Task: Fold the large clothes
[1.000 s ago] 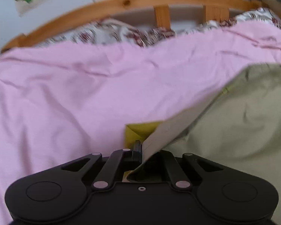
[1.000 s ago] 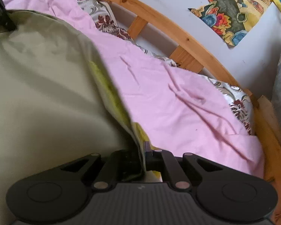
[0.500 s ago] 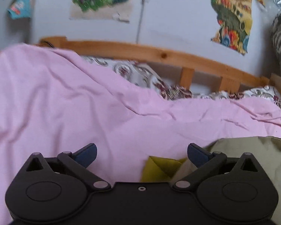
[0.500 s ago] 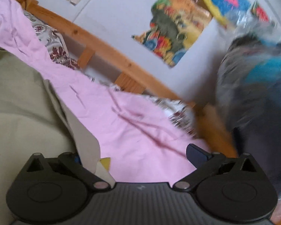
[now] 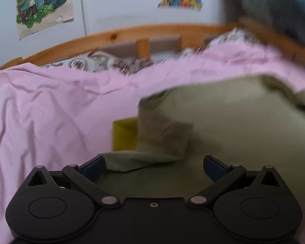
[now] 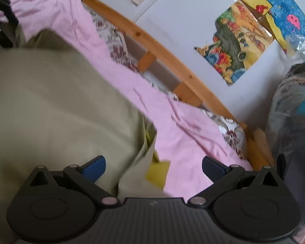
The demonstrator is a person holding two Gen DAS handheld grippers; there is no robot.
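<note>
An olive-green garment point(image 5: 233, 126) lies on the pink sheet point(image 5: 50, 111) of a bed, with a yellow-green piece point(image 5: 124, 134) showing under its left edge. My left gripper point(image 5: 153, 163) is open, just above a folded-over corner of the garment. In the right wrist view the same garment point(image 6: 61, 105) fills the left side, with a yellow piece point(image 6: 158, 172) under its edge. My right gripper point(image 6: 153, 165) is open over that right edge, holding nothing.
A curved wooden headboard point(image 5: 132, 32) and floral pillows point(image 5: 103, 63) run along the far side. Posters point(image 6: 233, 46) hang on the white wall. A dark bundle in plastic point(image 6: 292, 118) stands past the bed's right end. The left gripper's body point(image 6: 0, 26) shows at the far left.
A second ago both grippers were shut on the garment's edges. They let go and opened half a second ago. Now both cameras have tilted back down toward the garment.
</note>
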